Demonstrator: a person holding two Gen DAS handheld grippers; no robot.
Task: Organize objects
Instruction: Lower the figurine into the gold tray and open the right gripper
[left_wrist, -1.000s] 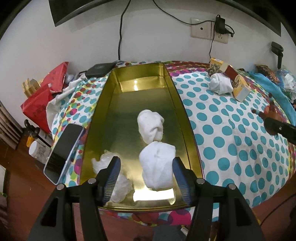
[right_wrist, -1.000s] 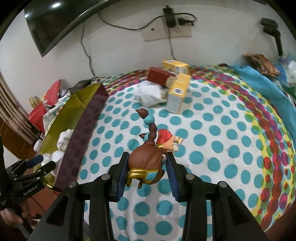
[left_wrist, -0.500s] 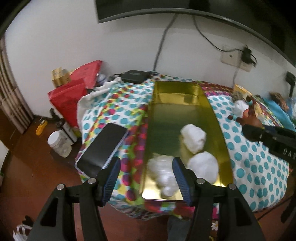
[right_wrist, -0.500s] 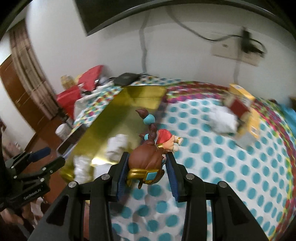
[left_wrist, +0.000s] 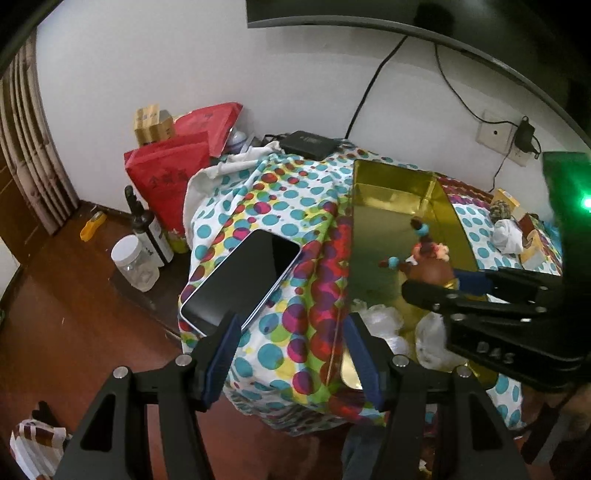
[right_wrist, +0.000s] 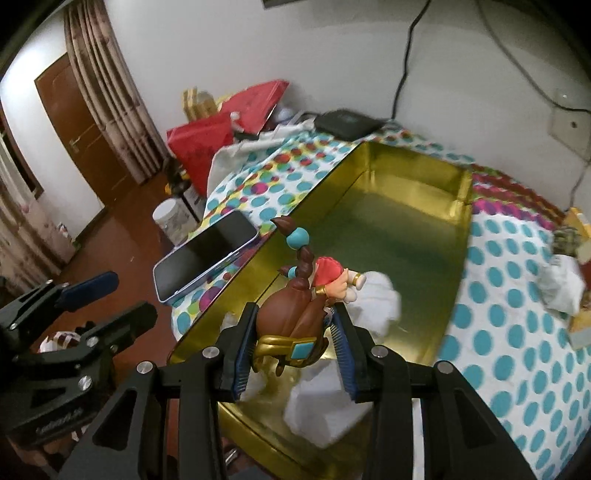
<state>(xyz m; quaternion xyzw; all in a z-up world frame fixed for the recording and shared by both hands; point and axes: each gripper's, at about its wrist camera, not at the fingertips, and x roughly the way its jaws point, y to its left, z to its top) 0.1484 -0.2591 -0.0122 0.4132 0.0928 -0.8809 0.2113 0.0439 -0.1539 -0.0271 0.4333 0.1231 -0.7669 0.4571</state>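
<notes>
That little toy figurine (right_wrist: 299, 314) looks like hard, light, slick plastic with a skinny braid that could snap, so the right gripper (right_wrist: 293, 350) clamping its chunky brown body over the gold tray (right_wrist: 406, 177) mid-frame seems right, while the left gripper (left_wrist: 291, 354) hangs wide and empty.

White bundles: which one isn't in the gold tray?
The white bundle on the dotted cloth beside the yellow boxes; the others lie inside the gold tray.

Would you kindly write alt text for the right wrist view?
The right tool grips a brown-haired toy figurine above a shiny gold rectangular tin tray holding white cloth bundles. A black smartphone lies left of the tray on the polka-dot tablecloth.
</notes>
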